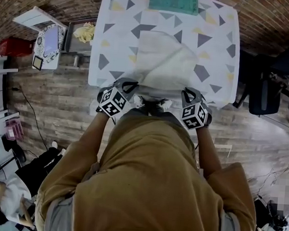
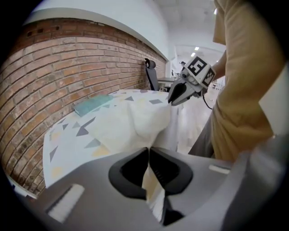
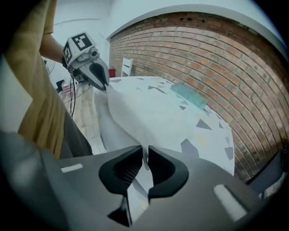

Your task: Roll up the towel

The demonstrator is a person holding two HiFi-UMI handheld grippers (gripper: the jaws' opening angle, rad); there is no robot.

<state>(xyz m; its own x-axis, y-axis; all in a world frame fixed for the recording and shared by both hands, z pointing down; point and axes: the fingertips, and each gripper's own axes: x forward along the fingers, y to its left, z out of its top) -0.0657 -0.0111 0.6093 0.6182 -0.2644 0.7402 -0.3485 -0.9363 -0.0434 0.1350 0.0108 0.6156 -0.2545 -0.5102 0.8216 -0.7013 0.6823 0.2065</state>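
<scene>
As their jaws pinched tight on its near corners, the left gripper (image 2: 148,152) and right gripper (image 3: 145,151) held the towel (image 1: 161,64) at the near edge of the table (image 1: 215,33); the roll looked barely started, so next they should curl that edge forward

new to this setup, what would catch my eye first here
The white towel on the triangle-patterned tablecloth stands out, bulging up toward its near edge. The left gripper and right gripper are each shut on that near edge, one at either end. A teal mat lies at the table's far end.
</scene>
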